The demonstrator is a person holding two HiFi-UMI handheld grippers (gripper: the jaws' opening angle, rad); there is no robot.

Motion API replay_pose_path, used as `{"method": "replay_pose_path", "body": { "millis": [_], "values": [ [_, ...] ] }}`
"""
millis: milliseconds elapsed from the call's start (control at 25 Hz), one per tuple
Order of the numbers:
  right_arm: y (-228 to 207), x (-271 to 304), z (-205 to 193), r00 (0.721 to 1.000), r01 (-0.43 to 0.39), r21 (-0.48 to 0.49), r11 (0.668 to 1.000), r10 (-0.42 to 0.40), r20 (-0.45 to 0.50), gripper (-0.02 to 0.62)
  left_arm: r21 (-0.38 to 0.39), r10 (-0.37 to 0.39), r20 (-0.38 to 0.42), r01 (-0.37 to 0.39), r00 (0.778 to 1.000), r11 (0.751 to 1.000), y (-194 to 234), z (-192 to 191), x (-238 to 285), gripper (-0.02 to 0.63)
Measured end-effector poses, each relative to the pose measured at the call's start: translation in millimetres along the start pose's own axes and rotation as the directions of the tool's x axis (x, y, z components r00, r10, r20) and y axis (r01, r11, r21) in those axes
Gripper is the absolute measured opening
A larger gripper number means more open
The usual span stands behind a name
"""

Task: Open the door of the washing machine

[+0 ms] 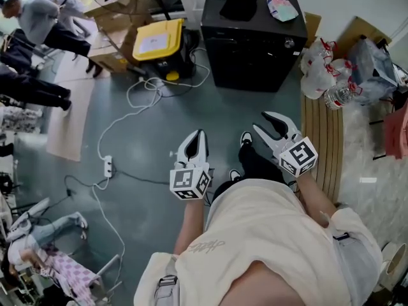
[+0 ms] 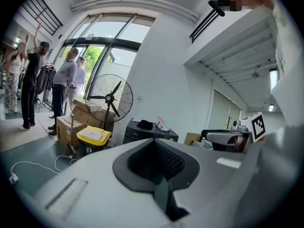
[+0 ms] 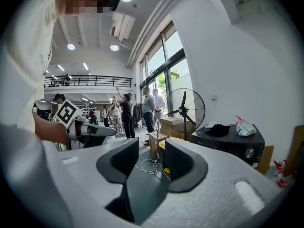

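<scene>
Left hand-held gripper (image 1: 200, 134) together, right hand-held gripper (image 1: 273, 125) apart, empty; washing machine (image 1: 255, 56) well ahead

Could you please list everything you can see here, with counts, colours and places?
washing machine: one, black, by the far wall, door shut
cloth: one, black, on the machine's top
packet: one, pale with pink, on the machine's top, right of the cloth
bin: one, dark with a yellow lid, left of the machine
cardboard boxes: several, brown, left of the bin
fan: one, black, standing by the boxes
cable with power strip: one, white, on the floor at left
plastic bags: a few, white with red, right of the machine
people: several, far left
left gripper: white, fingers together, empty
right gripper: white, fingers apart, empty
</scene>
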State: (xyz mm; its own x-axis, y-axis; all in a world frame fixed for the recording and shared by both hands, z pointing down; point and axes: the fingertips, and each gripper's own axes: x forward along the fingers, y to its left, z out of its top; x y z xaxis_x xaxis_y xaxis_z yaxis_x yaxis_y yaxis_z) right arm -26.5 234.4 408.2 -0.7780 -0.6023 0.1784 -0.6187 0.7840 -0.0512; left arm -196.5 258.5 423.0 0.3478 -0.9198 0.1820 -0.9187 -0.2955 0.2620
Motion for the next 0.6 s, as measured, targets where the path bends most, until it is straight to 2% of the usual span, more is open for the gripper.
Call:
{"method": "replay_pose_path", "body": {
  "millis": [360, 600],
  "values": [
    [-39, 66, -6, 1.000, -0.028, 0.064, 0.998, 0.027, 0.005, 0.173, 0.013, 0.049, -0.029, -0.049, 0.998, 0.999, 45, 16, 40, 0.017],
    [-87, 129, 7, 0.998, -0.044, 0.007, 0.999, 0.044, 0.035, 0.175, 0.032, 0.090, -0.046, -0.089, 0.995, 0.996, 87, 34, 93, 0.017]
  ]
}}
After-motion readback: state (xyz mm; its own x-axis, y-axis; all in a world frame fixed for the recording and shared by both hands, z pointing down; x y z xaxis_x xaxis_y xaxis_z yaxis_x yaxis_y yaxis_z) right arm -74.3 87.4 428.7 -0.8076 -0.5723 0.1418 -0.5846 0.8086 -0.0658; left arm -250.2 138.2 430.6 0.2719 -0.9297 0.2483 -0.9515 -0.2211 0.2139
